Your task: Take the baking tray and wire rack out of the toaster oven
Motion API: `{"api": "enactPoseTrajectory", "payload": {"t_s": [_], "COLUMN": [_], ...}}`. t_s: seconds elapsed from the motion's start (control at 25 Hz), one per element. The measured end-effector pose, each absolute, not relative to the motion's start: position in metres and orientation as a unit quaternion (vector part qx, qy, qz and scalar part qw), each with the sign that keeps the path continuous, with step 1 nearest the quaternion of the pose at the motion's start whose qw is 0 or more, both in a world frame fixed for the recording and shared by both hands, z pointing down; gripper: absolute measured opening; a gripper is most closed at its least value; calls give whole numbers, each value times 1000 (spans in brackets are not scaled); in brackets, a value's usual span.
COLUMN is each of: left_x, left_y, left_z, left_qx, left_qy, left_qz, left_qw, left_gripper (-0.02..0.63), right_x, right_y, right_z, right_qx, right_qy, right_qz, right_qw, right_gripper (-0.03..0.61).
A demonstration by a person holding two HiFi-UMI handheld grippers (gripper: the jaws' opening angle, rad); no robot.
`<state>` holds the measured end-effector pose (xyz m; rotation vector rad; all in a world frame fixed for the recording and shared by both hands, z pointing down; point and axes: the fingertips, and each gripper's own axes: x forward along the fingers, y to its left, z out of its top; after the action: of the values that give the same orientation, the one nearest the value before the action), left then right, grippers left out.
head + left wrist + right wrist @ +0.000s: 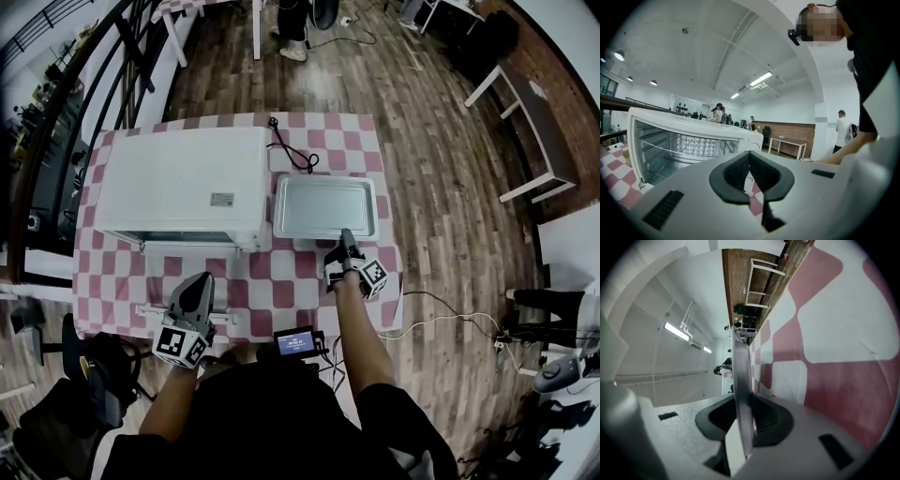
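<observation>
Clamping the baking tray rim, the right gripper fingers straddle it.

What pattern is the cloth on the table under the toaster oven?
The tablecloth has pinkish-red and white checks. The head view shows it best.

Matt metal baking tray, wooden floor
</observation>
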<state>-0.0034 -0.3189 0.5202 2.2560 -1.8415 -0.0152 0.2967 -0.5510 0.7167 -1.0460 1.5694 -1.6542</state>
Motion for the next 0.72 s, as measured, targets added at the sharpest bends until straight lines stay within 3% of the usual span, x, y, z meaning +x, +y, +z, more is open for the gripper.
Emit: {"api": "enactPoseTrajectory", "payload": {"t_s": [0.48, 0.72], "left_x": [-5, 4], "left_y": [-318, -322], "left_z": [528, 531], "left_qx": [760, 767], "left_qy": [-638, -629], "left_qz": [3, 4], "left_qw": [125, 126], "left_gripper": [-6, -6], "right_x": [298, 297], "right_y": [-569, -571], "right_z": [731, 740], "right_qx": [-427, -457], "right_qy": [576, 591], "right_qz": [-639, -634], "right_qw": [279, 198], "right_gripper": [87, 89]}}
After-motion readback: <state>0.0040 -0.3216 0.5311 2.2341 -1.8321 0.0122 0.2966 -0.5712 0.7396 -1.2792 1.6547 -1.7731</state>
